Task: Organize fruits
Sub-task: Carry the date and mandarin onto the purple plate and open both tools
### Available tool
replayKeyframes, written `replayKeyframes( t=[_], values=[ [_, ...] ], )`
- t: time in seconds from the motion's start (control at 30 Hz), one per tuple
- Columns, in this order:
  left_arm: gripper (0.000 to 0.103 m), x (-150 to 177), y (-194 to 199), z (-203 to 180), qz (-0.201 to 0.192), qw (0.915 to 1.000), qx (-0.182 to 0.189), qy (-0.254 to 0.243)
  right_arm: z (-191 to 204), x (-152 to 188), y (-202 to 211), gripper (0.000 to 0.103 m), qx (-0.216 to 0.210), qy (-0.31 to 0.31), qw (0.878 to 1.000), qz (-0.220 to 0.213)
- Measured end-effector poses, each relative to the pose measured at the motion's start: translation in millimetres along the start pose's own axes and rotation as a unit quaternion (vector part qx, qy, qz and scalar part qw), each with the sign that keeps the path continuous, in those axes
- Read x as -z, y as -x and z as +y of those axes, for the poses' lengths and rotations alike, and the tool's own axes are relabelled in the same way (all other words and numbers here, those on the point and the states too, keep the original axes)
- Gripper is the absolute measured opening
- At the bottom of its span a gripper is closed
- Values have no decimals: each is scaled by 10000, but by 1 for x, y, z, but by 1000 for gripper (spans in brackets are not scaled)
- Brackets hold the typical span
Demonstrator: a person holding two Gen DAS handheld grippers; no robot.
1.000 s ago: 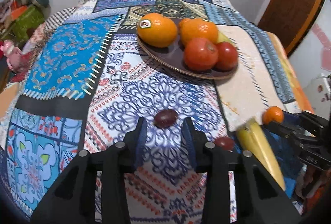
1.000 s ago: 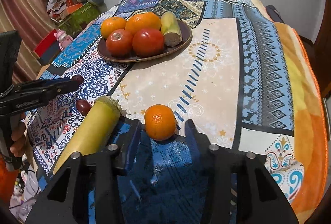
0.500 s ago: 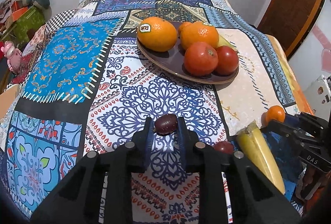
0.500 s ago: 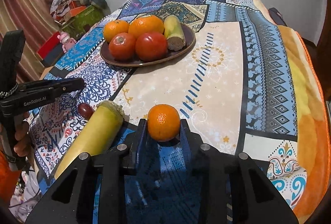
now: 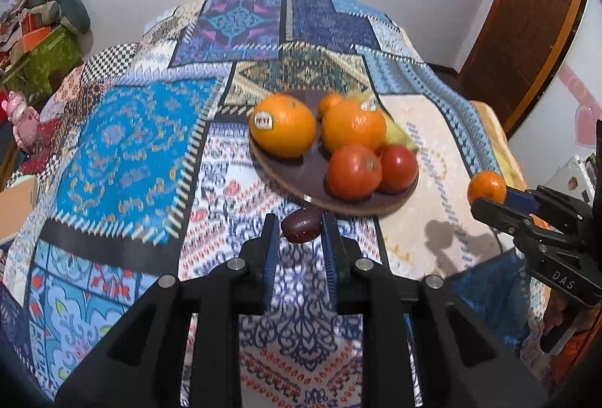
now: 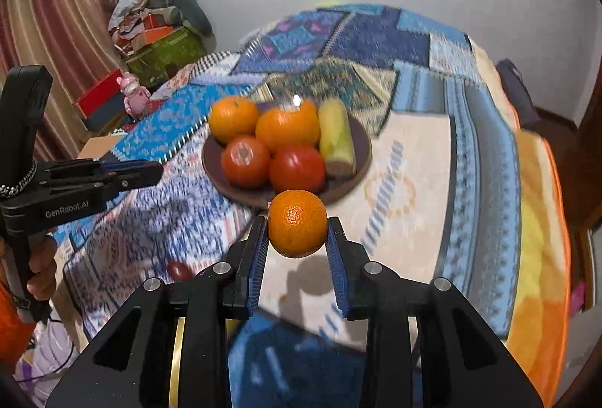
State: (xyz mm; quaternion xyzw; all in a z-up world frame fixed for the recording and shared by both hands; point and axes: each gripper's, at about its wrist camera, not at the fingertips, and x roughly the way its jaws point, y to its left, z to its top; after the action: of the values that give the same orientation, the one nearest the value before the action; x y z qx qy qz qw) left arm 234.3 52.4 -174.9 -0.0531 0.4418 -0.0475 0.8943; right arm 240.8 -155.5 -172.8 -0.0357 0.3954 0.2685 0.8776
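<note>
Both grippers are now lifted off the cloth with their fruit and are carrying it nearer the plate than half a second ago, when both fruits were still sitting on the table.

Covering the table, the patchwork tablecloth is spreading under everything. On it, the brown plate is holding two large oranges, two tomatoes, a small orange partly hidden behind them and a piece of banana, all crowded together and touching.

Just short of the plate's near rim, the right gripper is pinching a mandarin between its blue pads, its jaws closed to the fruit's width; the fruit's shadow is falling on the cloth below. To its left, the left gripper is squeezing a dark red plum at its fingertips, jaws narrowed to that small fruit, right at the plate's edge.

Smallest of all, a second dark red plum is lying on the cloth beside the right gripper's left finger.
</note>
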Motion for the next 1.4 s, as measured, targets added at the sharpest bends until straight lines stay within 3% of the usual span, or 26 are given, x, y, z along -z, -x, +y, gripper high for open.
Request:
replayKeyframes(
  t=[0.17, 0.57, 0.8, 1.17, 1.23, 1.4],
  values=[
    [22, -18, -4, -1, -99, 9999, 40, -37, 4, -21, -7, 28, -21, 121, 9998, -160],
    [22, -44, -48, 3, 147, 9998, 137, -11, 1, -46, -44, 28, 29, 94, 9999, -121],
    [22, -49, -68, 3, 252, 9995, 171, -10, -14, -52, -64, 29, 233, -68, 9997, 14],
    [23, -46, -78, 3, 373, 9992, 149, -28, -20, -51, -80, 29, 164, -115, 9997, 152],
    [25, -46, -80, 3, 408, 9991, 141, -2, -21, -51, -80, 29, 147, -141, 9996, 169],
    [43, -45, -74, 6, 345, 9993, 73, 77, -20, -52, -76, 32, 194, -104, 9996, 173]
  ],
)
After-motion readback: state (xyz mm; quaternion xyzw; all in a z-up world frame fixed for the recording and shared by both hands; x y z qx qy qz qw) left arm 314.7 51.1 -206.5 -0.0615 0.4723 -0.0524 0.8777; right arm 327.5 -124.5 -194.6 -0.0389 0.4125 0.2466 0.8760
